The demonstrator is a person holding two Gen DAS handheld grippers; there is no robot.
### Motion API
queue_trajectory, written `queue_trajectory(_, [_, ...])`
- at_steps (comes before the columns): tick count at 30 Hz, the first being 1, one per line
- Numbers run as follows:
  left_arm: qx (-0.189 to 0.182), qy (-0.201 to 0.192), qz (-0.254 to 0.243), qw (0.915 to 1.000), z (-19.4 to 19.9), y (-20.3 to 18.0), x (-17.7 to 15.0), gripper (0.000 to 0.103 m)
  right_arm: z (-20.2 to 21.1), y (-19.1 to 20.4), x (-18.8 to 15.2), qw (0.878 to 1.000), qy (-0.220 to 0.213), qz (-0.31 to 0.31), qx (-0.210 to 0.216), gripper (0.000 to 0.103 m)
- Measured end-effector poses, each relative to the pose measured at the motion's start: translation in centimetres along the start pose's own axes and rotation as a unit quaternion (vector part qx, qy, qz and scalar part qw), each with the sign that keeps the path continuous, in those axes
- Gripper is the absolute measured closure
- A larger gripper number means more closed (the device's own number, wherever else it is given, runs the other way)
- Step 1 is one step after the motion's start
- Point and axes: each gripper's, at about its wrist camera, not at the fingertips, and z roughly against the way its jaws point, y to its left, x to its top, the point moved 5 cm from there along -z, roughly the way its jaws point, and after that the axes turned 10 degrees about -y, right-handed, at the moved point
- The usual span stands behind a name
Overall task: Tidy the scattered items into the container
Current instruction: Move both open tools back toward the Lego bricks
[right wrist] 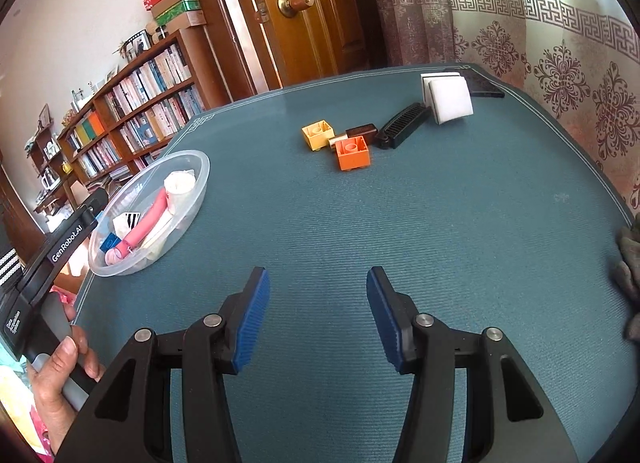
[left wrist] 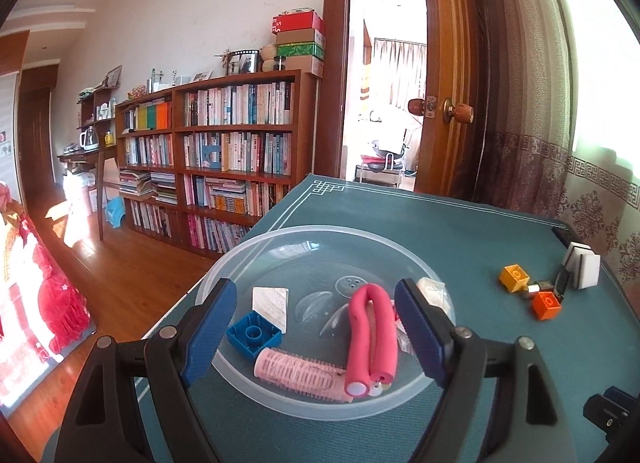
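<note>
Bowl [left wrist: 240,259]: curlers, blue block inside | Far counter [right wrist: 440,243]: orange block [right wrist: 352,153], yellow block [right wrist: 318,135], comb [right wrist: 402,125] remain | left tool [left wrist: 316,327], right tool [right wrist: 318,315]: open, empty

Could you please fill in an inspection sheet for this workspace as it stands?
Surface: teal table mat, flat.
Job's things: clear bowl holds pink foam roller, pink hair curler, blue block; yellow block, orange block, black comb lie outside.
Clutter: white sponge.
Grippers: left gripper open over bowl; right gripper open, empty.
Cables: nothing seen.
Surroundings: bookshelf, door, curtain.
</note>
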Motion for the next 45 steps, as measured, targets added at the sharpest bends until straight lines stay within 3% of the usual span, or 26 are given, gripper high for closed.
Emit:
queue_trajectory(7, [-0.048,0.014,-0.009,0.9987,3.1,-2.4,-0.6,0.018,1.4,-1.1,-1.0,1.000,-0.004,-0.013,-0.003,0.048])
queue_trajectory(13, [-0.068,0.018,-0.027,0.9972,5.1,-3.7,-0.7,0.018,3.0,-1.2,-0.4,1.000,-0.025,-0.012,0.001,0.048])
queue_trajectory(17, [-0.073,0.017,-0.027,0.9968,5.9,-4.3,-0.4,0.001,3.9,-1.5,0.1,0.999,-0.037,-0.013,0.003,0.048])
queue_trajectory(26, [-0.104,0.019,-0.067,0.9921,7.2,-6.7,-0.1,0.000,4.1,-2.4,1.6,0.999,-0.047,-0.013,-0.001,0.044])
queue_trajectory(34, [-0.135,0.056,-0.087,0.9854,6.0,-8.8,-1.2,0.000,2.7,-4.0,2.9,0.999,-0.041,0.026,-0.011,0.043])
queue_trajectory(41, [-0.160,0.113,-0.077,0.9776,4.2,-10.8,-2.0,0.000,1.4,-8.2,3.4,0.999,-0.016,0.011,-0.028,0.043])
queue_trajectory(45, [-0.183,0.119,-0.108,0.9700,4.5,-13.1,-2.0,0.000,0.9,-9.8,4.0,1.000,-0.003,0.001,-0.023,0.043])
